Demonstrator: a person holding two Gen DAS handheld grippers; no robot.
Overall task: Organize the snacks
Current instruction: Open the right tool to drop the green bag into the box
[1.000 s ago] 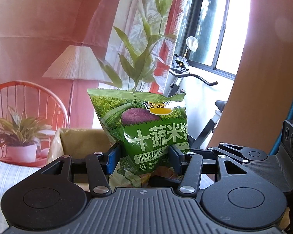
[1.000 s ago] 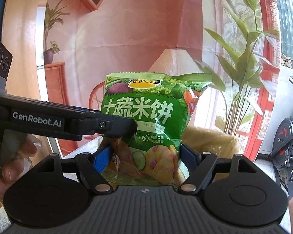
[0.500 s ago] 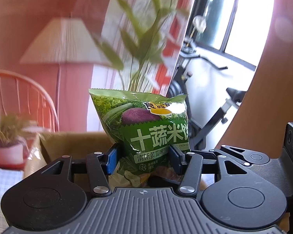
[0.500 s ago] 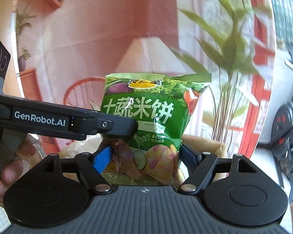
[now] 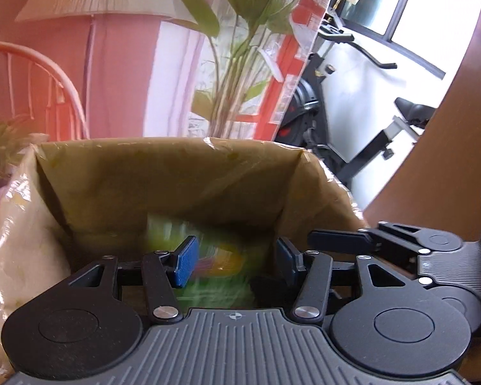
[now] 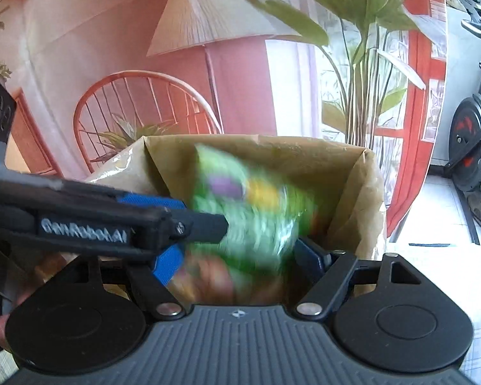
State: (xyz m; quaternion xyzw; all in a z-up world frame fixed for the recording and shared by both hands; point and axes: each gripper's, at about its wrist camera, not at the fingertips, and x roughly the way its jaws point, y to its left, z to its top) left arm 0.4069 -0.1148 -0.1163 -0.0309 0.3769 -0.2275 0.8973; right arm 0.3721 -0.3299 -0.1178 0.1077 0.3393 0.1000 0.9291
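Pads of the right gripper (image 6: 237, 260) stand fairly wide apart, and the green snack bag (image 6: 250, 211) fills the space between them, its blurred edges reaching both blue faces, so this gripper appears clamped on the bag's lower part. One black finger of the left gripper (image 6: 205, 228) crosses in from the left side of that view and meets the bag at mid-height.

Seen from its own camera, the left gripper (image 5: 235, 260) has its pads set closer together, with the same bag (image 5: 215, 256) a low green and yellow smear between them. The smear reaches the left-hand pad, but a dark strip shows by the other one (the blur is too heavy to settle it), so I cannot tell whether this gripper is pressing on the bag. A finger of the right gripper (image 5: 336, 239) pokes in just beside it.

Both grippers tilt down into the mouth of a brown box (image 5: 163, 176) wrapped in clear film, and the bag sits within its opening, in front of the far wall. Behind the box stand a lamp (image 6: 215, 19), a round-backed chair (image 6: 138, 96), a leafy plant (image 6: 362, 48) and an exercise bike (image 5: 352, 128).
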